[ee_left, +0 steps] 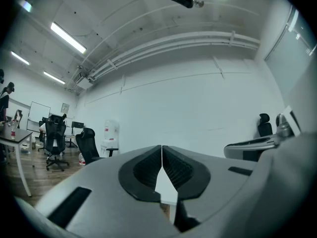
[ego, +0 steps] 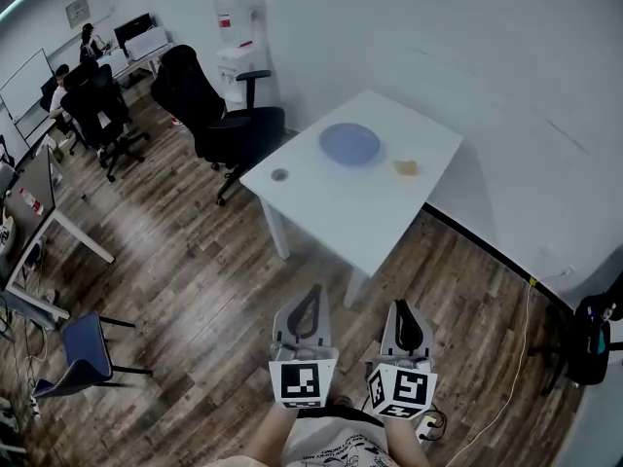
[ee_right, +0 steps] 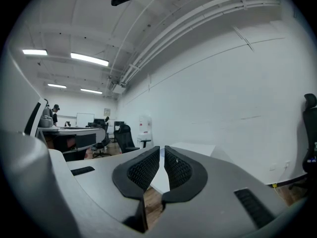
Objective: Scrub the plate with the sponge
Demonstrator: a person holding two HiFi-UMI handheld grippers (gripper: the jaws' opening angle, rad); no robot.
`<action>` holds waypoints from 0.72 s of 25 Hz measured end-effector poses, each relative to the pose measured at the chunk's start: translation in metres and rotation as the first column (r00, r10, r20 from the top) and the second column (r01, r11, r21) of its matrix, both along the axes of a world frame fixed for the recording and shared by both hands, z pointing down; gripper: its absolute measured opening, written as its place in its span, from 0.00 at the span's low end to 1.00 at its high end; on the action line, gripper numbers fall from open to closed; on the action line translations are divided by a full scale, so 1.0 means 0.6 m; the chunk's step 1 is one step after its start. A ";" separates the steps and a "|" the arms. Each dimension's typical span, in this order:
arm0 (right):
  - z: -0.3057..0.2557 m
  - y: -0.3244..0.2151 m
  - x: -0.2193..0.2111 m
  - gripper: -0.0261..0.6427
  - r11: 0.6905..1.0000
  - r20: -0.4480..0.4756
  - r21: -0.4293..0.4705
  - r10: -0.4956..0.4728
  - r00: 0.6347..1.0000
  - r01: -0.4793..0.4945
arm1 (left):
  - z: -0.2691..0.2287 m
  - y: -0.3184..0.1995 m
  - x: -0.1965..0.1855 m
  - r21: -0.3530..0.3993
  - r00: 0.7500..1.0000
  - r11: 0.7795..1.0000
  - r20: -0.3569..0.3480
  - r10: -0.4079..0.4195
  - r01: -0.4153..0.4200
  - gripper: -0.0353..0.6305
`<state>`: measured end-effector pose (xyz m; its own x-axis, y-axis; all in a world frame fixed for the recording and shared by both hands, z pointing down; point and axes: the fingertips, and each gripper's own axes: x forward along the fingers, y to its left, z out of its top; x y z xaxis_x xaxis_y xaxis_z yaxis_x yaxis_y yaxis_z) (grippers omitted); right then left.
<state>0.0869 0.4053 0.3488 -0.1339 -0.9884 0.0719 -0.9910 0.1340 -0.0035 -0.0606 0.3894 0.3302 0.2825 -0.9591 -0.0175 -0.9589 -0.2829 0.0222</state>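
Observation:
A blue plate [ego: 349, 144] lies on the far part of a white table [ego: 331, 207]. A small orange sponge [ego: 406, 167] rests to the plate's right. Both grippers hover over the wooden floor in front of the table, well short of it. My left gripper [ego: 313, 291] is shut with nothing in it, its tips together in the left gripper view [ee_left: 162, 148]. Beside it, my right gripper [ego: 399, 308] is shut and empty too, as the right gripper view [ee_right: 162, 149] shows.
A small grey round thing [ego: 279, 174] sits near the table's left corner. A black office chair [ego: 219, 115] stands left of the table, a water dispenser [ego: 241, 47] behind it. Desks, chairs and seated people fill the far left. A cable [ego: 511, 358] runs along the floor at right.

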 end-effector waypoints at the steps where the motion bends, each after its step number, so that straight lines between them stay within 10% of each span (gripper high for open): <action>1: 0.000 -0.002 -0.001 0.10 1.000 0.000 -0.002 0.001 1.000 -0.001 | 0.000 -0.002 -0.002 0.000 1.000 1.000 -0.001 0.000 0.000 0.07; 18: 0.031 -0.005 -0.045 0.10 0.997 0.003 -0.043 0.069 0.998 -0.069 | 0.032 -0.022 -0.069 -0.038 0.999 0.999 -0.011 0.035 -0.035 0.08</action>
